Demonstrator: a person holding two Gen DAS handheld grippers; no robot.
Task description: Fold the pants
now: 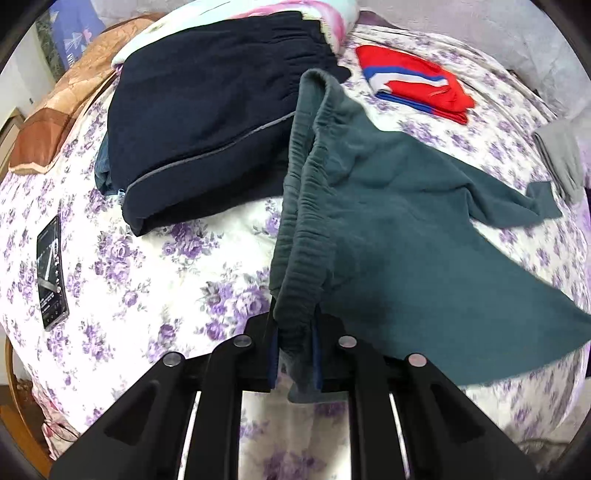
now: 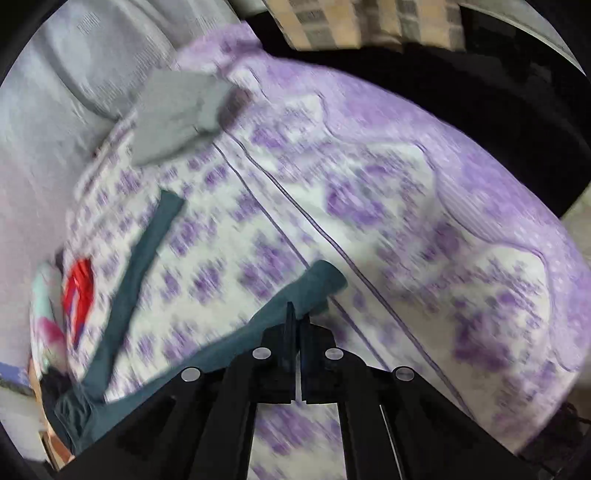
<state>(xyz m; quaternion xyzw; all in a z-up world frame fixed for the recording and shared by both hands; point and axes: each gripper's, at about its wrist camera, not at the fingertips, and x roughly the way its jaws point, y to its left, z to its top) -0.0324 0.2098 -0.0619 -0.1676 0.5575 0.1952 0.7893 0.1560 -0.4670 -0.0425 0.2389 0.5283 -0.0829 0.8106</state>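
A: Nearest you, your left gripper (image 1: 293,332) has its jaws pinched on the elastic waistband of the teal pants (image 1: 388,221). What lies to the left of it?

B: A phone (image 1: 51,273), flat on the floral bedspread (image 1: 166,280) and well apart from everything else. Further in, you see a folded navy garment (image 1: 199,122), its far edge up against a pink and white pillow (image 1: 325,14).

A: And the pants themselves?

B: They hang from your grip and spread to the right over the bedspread, one leg reaching toward a grey cloth (image 1: 561,158) at the far right edge. Beyond them lies a folded red garment (image 1: 413,85) with blue and white stripes.

A: Now your right side?

B: That view is blurred by motion. Your right gripper (image 2: 297,325) has its jaws pressed nearly together, nipping the edge of a pants (image 2: 122,295) leg. To its left the other leg stretches across the bedspread (image 2: 369,221), with the red garment (image 2: 79,288) beside it. The grey cloth (image 2: 177,114) sits further off.
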